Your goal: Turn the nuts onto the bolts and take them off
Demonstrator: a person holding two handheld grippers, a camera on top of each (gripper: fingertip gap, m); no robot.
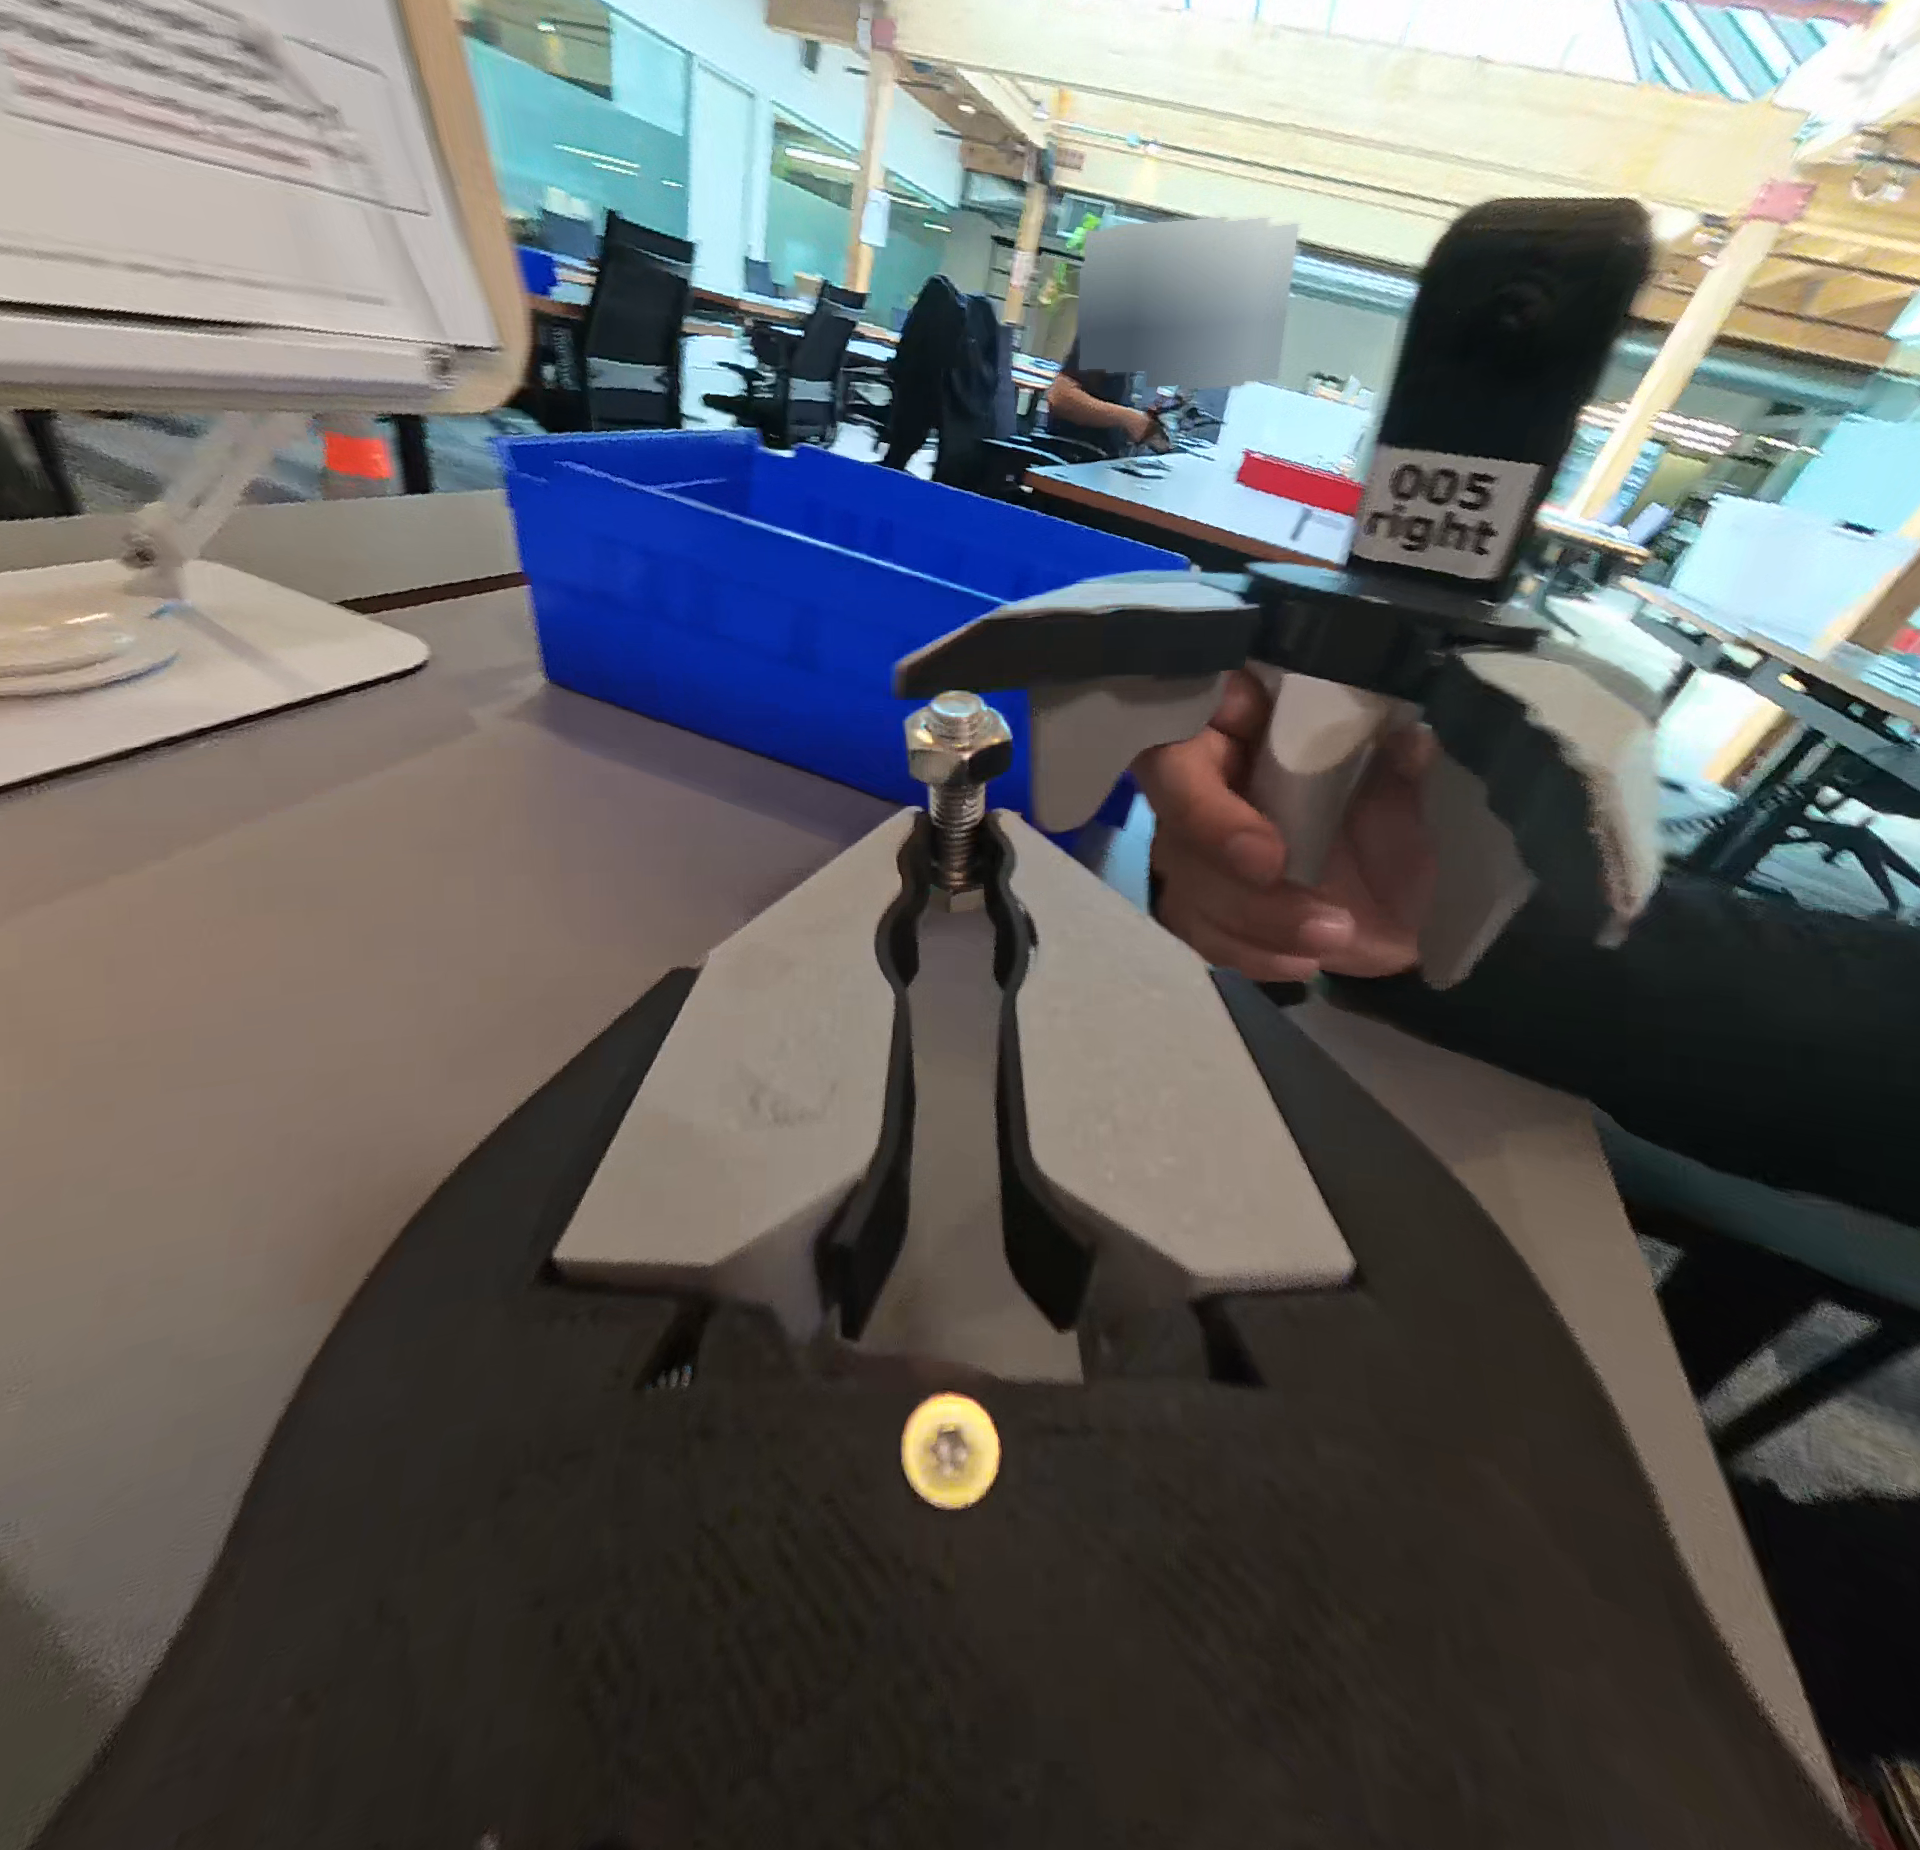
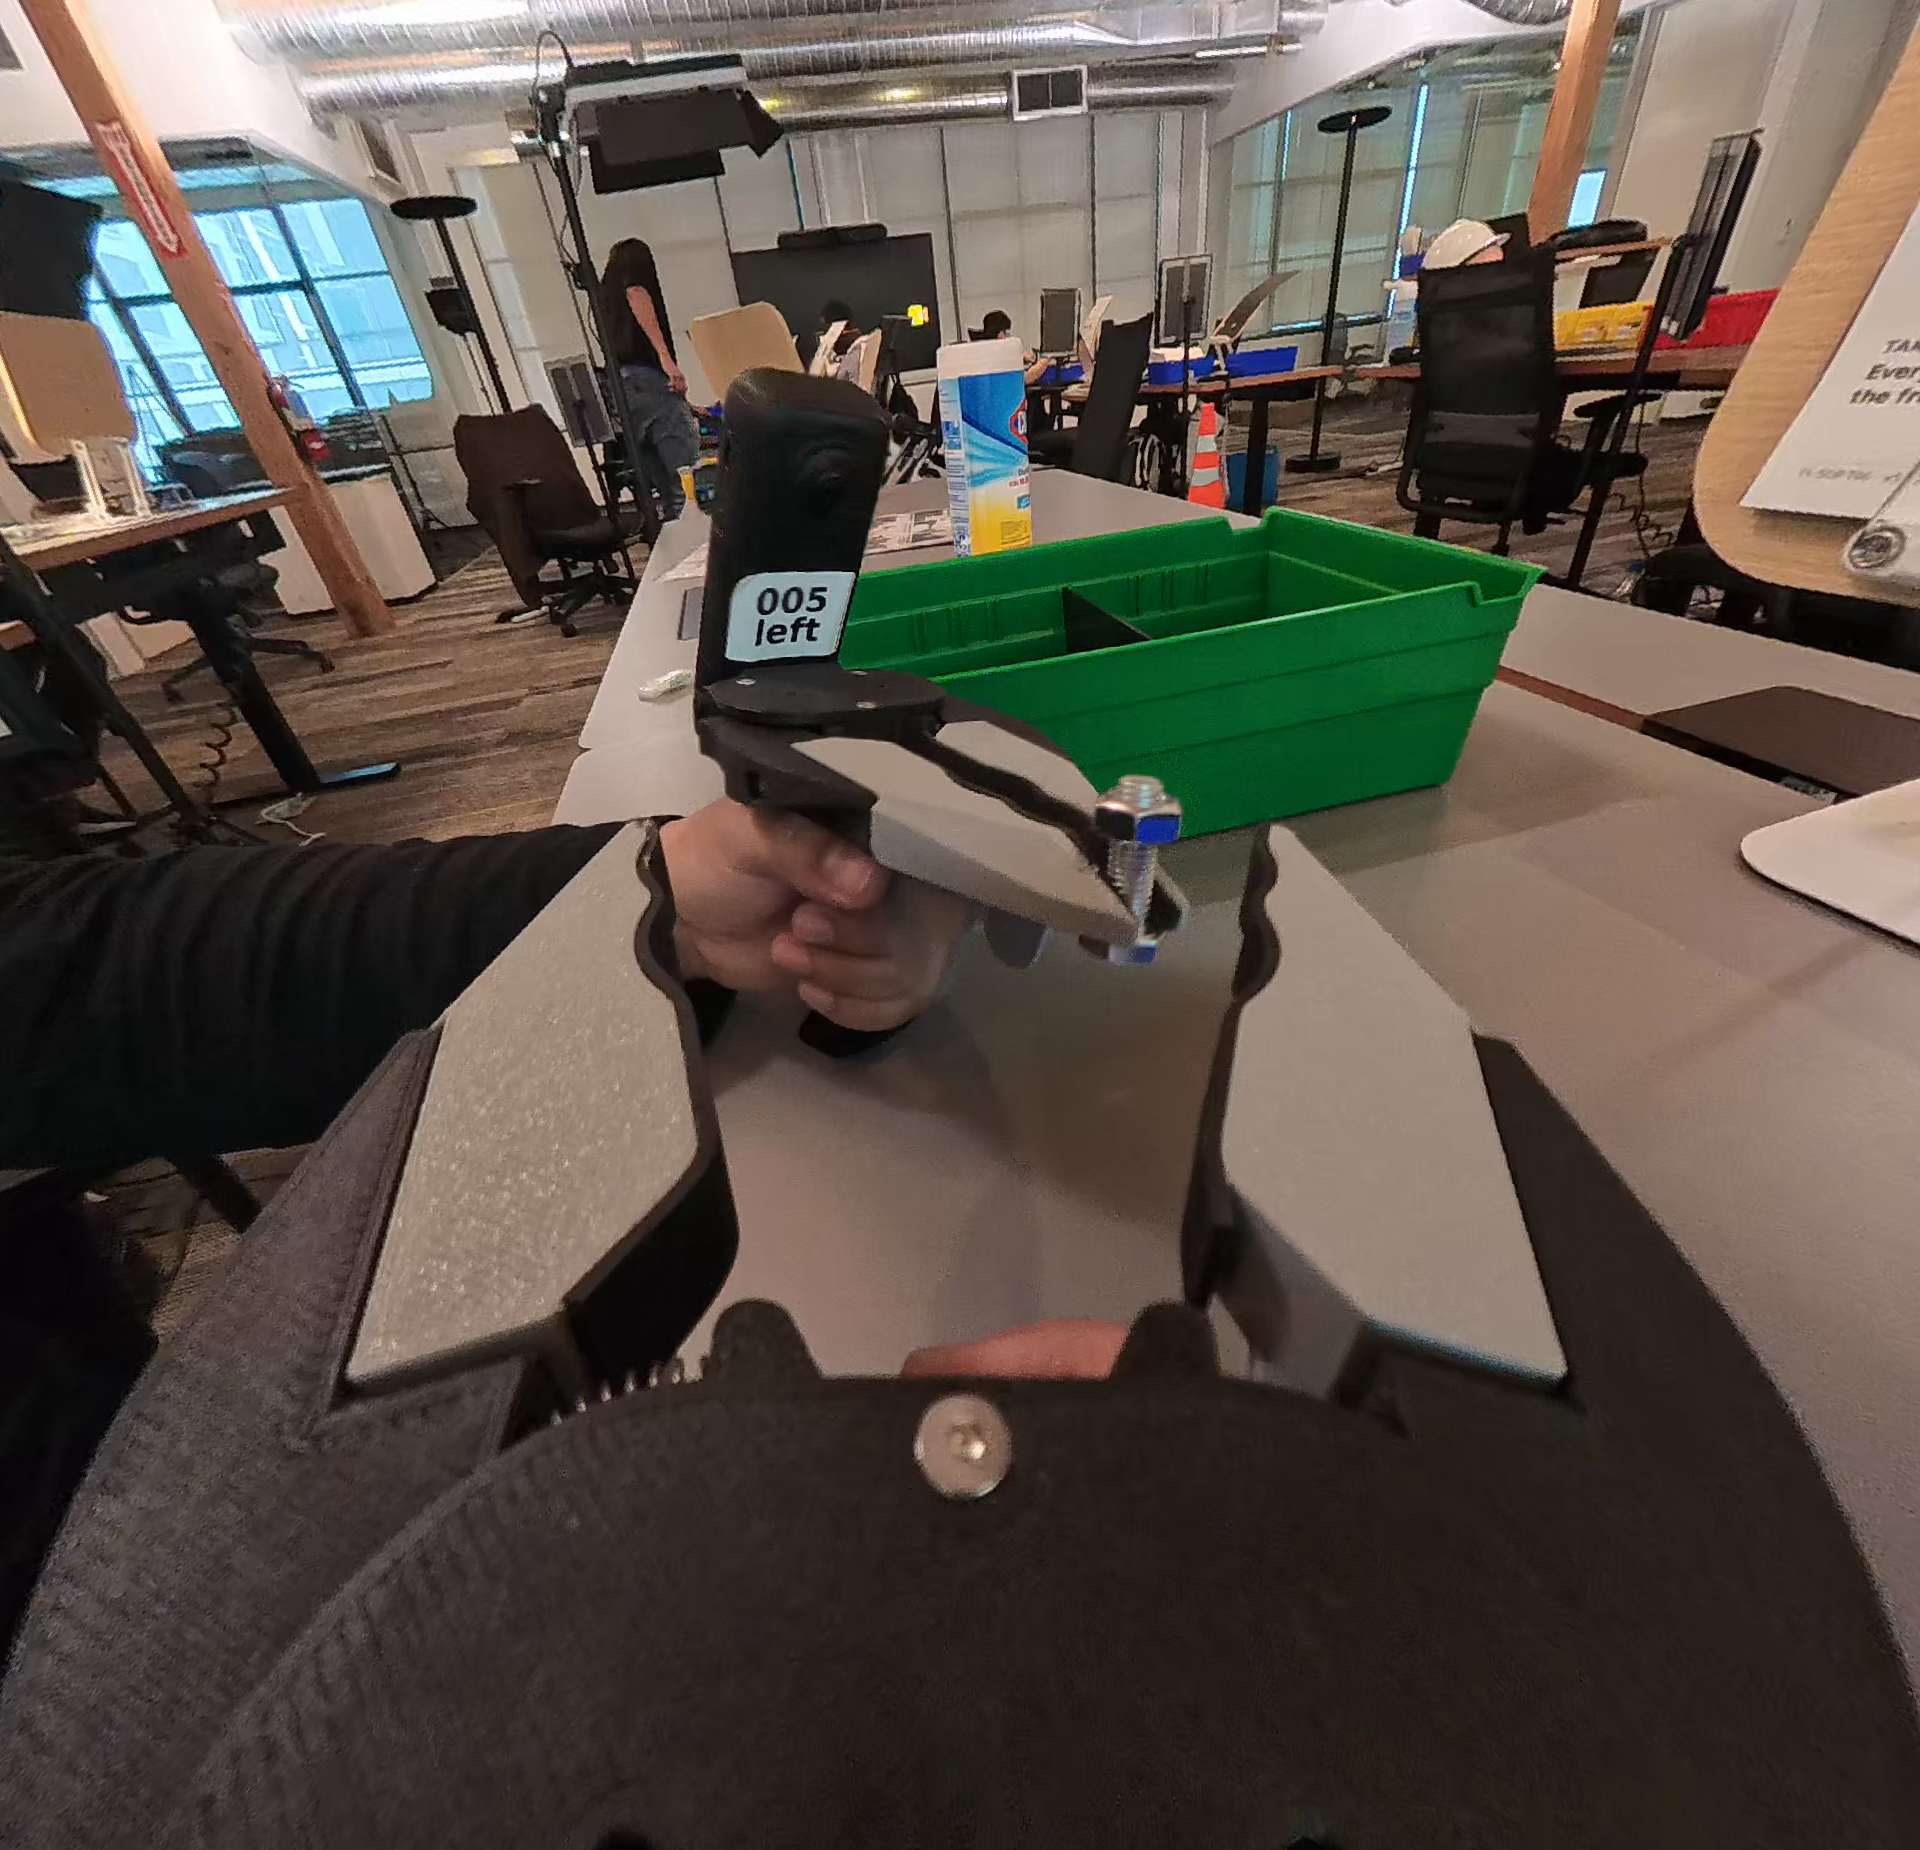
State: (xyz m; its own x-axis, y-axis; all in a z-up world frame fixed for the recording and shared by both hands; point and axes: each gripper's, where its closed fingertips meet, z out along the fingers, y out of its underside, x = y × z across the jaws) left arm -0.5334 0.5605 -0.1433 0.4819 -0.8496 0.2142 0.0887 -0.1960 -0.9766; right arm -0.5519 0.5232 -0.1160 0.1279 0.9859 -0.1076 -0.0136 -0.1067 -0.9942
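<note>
Over a grey desk, the left tongs are clenched on the threaded shank of a steel bolt, holding it upright above the desk with its head just below the fingertips. A hex nut sits threaded near the bolt's top end, a little thread showing above it. In the right wrist view the same bolt and nut stand at the tip of the left tongs, gripped by a person's hand in a dark sleeve.

The right tongs are released — their two grey fingers spread wide, nothing between them, the bolt ahead of the right-hand finger. Seen from the left wrist camera, the right tongs hover just above and beside the nut, one finger reaching over it without clearly touching; a hand grips the handle.

Behind the bolt in the left wrist view stands a blue bin with a divider; the part of its inside that shows holds nothing visible. In the right wrist view a green bin, split by a black divider, stands on the desk beyond the left tongs — its visible compartments look bare. Farther back stand a canister of wipes and, at the left wrist view's edge, a clipboard on a white stand. Office chairs, desks and people fill the room beyond.
</note>
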